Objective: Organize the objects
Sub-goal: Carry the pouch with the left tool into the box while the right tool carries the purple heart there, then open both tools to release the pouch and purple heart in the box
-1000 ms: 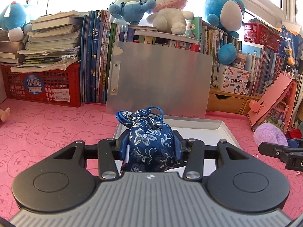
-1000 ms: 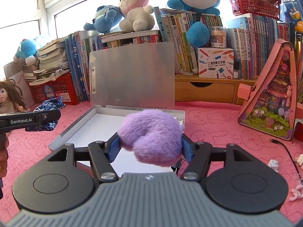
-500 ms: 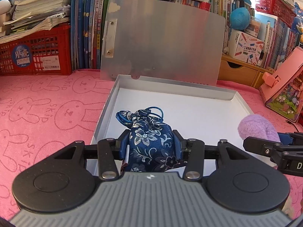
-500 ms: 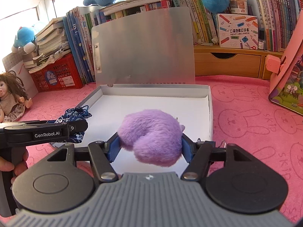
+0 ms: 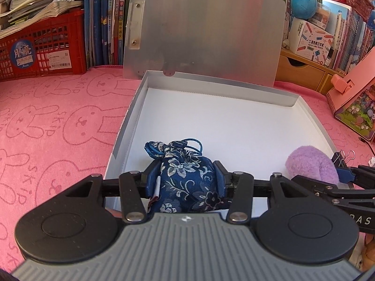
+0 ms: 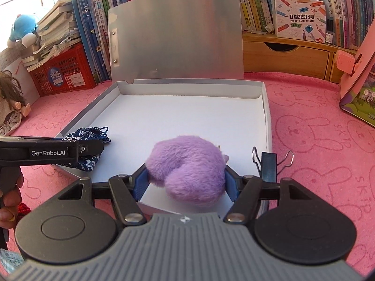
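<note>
Both pairs of fingers are clenched on soft things. On the left gripper, blue pads squeeze a dark blue floral drawstring pouch from either side, its gathered neck and blue cord pointing away from the camera. On the right gripper, the pads press into a fluffy purple plush, shaped roughly like a heart.

Both items hang over the near end of a shallow grey box with a white floor, its silver lid standing upright at the far edge. The pouch sits near the box's left wall; the plush is toward the right side, close to a black binder clip fixed on the near right corner. The box rests on a pink cloth printed with rabbits, and behind it are rows of books and a red crate.

The step in hand looks like placing — both objects carried over the box, neither yet let go. Whether they already touch the floor cannot be told from these views. The next move probably calls for lowering each item until it rests on the white floor, then spreading the fingers and drawing back without dragging cord or fur along — and keeping the two grippers apart, since they sit near each other.
</note>
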The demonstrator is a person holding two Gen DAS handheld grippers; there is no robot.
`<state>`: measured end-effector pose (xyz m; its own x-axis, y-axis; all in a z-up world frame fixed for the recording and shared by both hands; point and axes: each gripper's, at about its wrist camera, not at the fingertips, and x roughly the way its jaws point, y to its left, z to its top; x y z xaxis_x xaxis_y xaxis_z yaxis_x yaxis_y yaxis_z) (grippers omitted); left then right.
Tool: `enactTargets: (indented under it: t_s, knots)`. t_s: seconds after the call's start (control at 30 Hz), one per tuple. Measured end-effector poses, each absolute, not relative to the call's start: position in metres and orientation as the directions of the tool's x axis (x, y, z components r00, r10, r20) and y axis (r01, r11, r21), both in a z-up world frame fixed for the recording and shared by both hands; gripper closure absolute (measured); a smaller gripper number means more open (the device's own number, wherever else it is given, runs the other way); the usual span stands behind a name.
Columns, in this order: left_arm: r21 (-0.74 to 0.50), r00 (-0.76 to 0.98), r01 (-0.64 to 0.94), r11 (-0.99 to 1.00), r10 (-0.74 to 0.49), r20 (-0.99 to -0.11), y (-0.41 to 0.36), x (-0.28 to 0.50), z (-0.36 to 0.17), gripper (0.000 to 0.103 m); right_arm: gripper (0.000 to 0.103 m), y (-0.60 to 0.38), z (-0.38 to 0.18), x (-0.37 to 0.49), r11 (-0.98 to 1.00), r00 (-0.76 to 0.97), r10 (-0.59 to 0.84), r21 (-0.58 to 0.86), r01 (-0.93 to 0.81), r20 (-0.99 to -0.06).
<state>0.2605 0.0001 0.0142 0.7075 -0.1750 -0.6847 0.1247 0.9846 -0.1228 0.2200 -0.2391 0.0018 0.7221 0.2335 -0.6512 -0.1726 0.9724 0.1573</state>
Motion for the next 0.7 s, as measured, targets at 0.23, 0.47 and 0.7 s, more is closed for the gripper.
enactTargets:
  t_s: [0.23,0.47,0.7]
  knots:
    - [-0.125,0.695,0.119,0.985,-0.173,-0.698,0.0004,0.2619,0.0118,0.047,0.035,-0.2394,-0.0003,0.2217,0.975,0.706,0.224,0.154,-0.163,-0.671]
    - [-0.118,0.676,0.125,0.985,-0.172,-0.717,-0.0014,0.2632,0.0083,0.038,0.033,-0.237,-0.0012,0.2221,0.977,0.698,0.215,0.14,-0.164,-0.683]
    - [-0.099,0.701,0.131,0.986,-0.163,-0.694,-0.003,0.2545,0.0167,0.017,0.014,-0.2365,0.0053,0.2166,0.978,0.719,0.207,0.139,-0.154,-0.663]
